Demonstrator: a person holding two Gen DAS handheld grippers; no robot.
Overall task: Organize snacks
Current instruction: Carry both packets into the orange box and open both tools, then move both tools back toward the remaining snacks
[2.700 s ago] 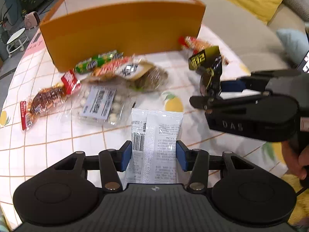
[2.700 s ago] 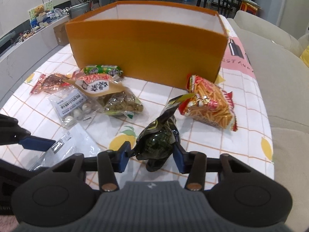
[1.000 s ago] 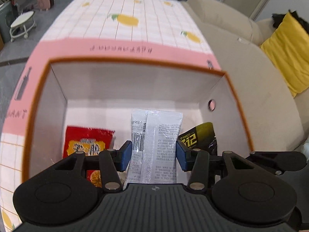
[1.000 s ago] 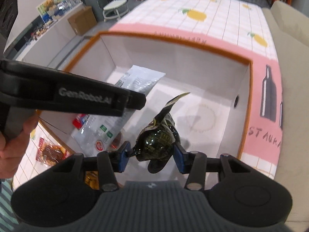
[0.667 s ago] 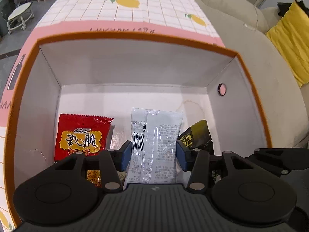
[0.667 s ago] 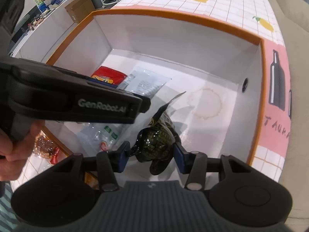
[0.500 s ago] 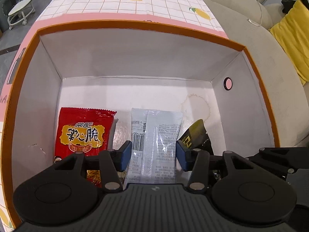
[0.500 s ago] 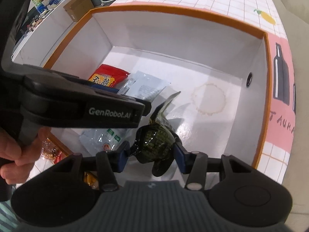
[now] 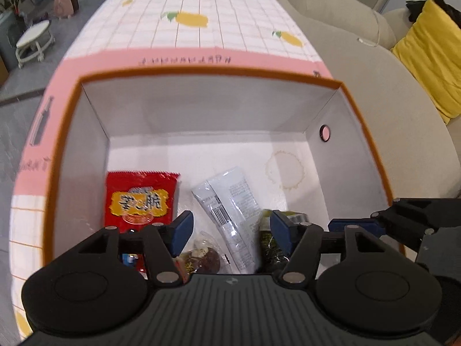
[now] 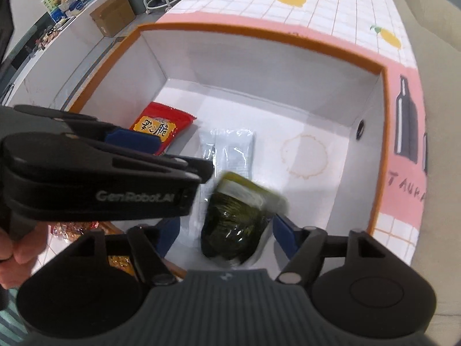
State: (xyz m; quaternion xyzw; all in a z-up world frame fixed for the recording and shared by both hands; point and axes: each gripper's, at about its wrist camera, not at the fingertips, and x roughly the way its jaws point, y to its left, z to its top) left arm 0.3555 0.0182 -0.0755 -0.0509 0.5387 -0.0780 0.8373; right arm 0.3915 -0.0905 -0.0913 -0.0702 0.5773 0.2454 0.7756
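Note:
Both grippers hover over the open orange box [image 9: 201,73] with white inside walls. My left gripper [image 9: 230,227] is open and empty; the white snack packet [image 9: 230,210] lies loose on the box floor below it. My right gripper [image 10: 223,235] is open; the dark green snack bag [image 10: 233,219] is blurred between and below its fingers, free of the pads, over the box floor. A red snack packet [image 9: 141,199] lies flat at the box's left. The white packet [image 10: 230,150] and red packet [image 10: 161,127] also show in the right wrist view, with the box rim [image 10: 259,33].
The box stands on a lemon-print tablecloth [image 9: 201,20] with a pink band. A beige sofa [image 9: 360,43] with a yellow cushion [image 9: 429,57] runs along the right. More wrapped snacks [image 10: 75,227] lie on the table outside the box's near wall. A brown snack bag [image 9: 201,256] is just under my left gripper.
Both grippers have opened. The white packet has dropped from my left gripper onto the box floor, and the dark green bag has come free of my right gripper.

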